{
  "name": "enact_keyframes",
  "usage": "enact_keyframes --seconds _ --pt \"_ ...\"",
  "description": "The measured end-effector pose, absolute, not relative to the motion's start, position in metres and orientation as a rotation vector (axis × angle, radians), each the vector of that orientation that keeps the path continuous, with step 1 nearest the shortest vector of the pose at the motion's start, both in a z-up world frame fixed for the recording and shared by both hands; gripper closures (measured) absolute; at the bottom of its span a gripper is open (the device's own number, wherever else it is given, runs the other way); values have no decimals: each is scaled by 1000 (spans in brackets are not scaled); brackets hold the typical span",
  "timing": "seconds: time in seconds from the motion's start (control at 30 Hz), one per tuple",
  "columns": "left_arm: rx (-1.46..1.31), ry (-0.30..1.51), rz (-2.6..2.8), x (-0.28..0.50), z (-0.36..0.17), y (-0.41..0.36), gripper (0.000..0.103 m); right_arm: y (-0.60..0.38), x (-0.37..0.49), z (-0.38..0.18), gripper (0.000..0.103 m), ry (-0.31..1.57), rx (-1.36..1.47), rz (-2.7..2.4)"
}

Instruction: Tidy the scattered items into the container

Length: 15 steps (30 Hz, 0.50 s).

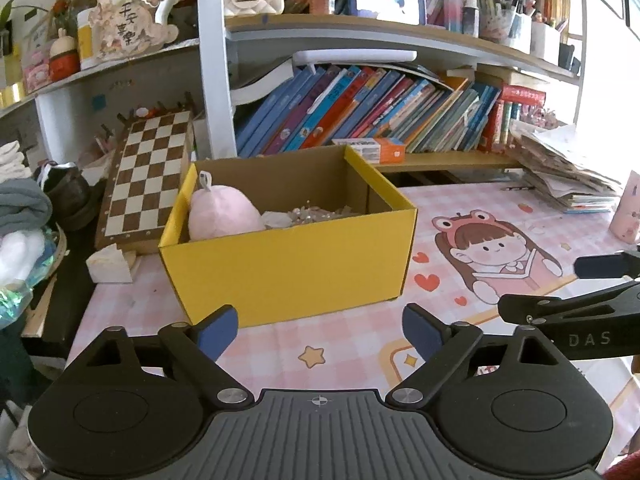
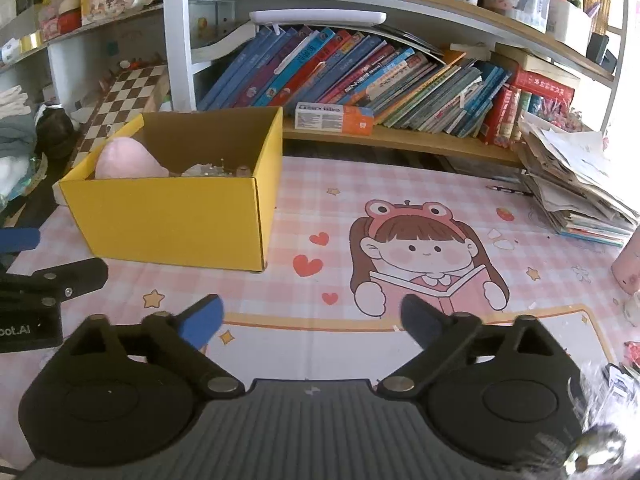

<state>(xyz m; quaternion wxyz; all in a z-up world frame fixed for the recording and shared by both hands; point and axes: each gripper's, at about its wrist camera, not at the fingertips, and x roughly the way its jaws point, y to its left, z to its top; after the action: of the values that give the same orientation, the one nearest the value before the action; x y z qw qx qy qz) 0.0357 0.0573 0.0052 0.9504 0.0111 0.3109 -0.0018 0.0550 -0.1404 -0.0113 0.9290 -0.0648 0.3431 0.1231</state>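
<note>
A yellow cardboard box (image 1: 288, 264) stands on the pink cartoon desk mat (image 1: 480, 216); it also shows in the right wrist view (image 2: 168, 220). Inside lie a pink plush toy (image 1: 222, 212), also seen from the right (image 2: 128, 160), and a heap of small pale trinkets (image 1: 308, 216). My left gripper (image 1: 318, 332) is open and empty, just in front of the box. My right gripper (image 2: 310, 320) is open and empty, over the mat to the right of the box. Each gripper shows at the edge of the other's view.
A chessboard (image 1: 148, 176) leans behind the box on the left. A shelf of books (image 1: 380, 112) runs along the back. A paper stack (image 2: 576, 184) and a pink cup (image 2: 628, 268) sit at the right. Small wrapped items (image 2: 624, 364) lie at the right edge.
</note>
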Motion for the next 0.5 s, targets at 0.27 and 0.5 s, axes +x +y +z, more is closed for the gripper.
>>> enact_keyframes --seconds 0.27,0.5 --pt "42 641 6 37 5 54 2 -138 55 -12 1 710 -149 260" --pt "39 650 9 38 4 54 1 -140 55 -13 0 713 -150 255"
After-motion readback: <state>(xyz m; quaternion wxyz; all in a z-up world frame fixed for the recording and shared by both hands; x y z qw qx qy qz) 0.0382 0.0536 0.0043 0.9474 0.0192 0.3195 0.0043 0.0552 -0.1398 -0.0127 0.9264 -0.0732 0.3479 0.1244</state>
